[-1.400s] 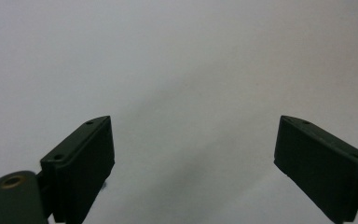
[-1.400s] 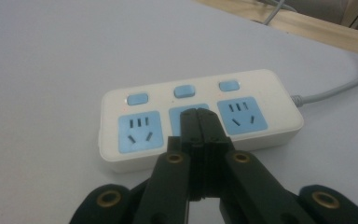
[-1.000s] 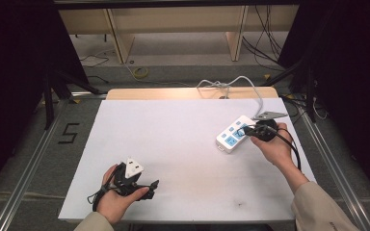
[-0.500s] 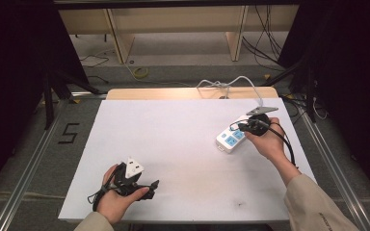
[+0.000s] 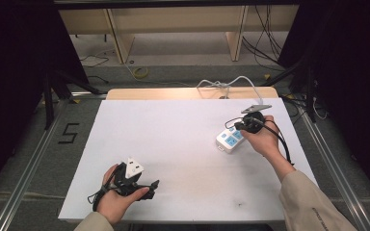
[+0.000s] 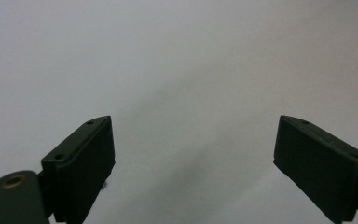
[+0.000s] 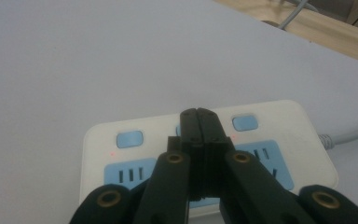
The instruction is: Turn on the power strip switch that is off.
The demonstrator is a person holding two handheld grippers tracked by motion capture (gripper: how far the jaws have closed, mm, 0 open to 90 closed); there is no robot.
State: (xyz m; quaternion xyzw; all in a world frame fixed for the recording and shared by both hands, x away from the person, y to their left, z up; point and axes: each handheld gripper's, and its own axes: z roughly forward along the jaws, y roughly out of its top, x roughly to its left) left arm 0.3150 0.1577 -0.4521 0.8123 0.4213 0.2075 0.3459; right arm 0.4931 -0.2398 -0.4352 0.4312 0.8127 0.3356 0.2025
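A white power strip (image 5: pixel 227 141) with blue sockets and blue switches lies at the right of the white table (image 5: pixel 173 139). My right gripper (image 5: pixel 238 127) is shut with nothing between its jaws, and its tips rest over the strip's middle. In the right gripper view the shut tips (image 7: pixel 199 115) sit between two blue switches (image 7: pixel 129 139) on the power strip (image 7: pixel 289 116). Whether they press on it I cannot tell. My left gripper (image 5: pixel 149 186) rests near the front left of the table, open and holding nothing. In the left gripper view the jaws stand wide apart (image 6: pixel 194 122) over bare white surface.
The strip's pale cable (image 5: pixel 231 84) runs off the table's far edge, past a wooden strip (image 5: pixel 173 93). Metal rails (image 5: pixel 33 159) flank the table on both sides. A "5" mark (image 5: pixel 69 133) is on the floor at the left. Shelving legs and cables stand beyond.
My right hand has slid a little to the left over the power strip, covering more of it. The left hand and its gripper have stayed put.
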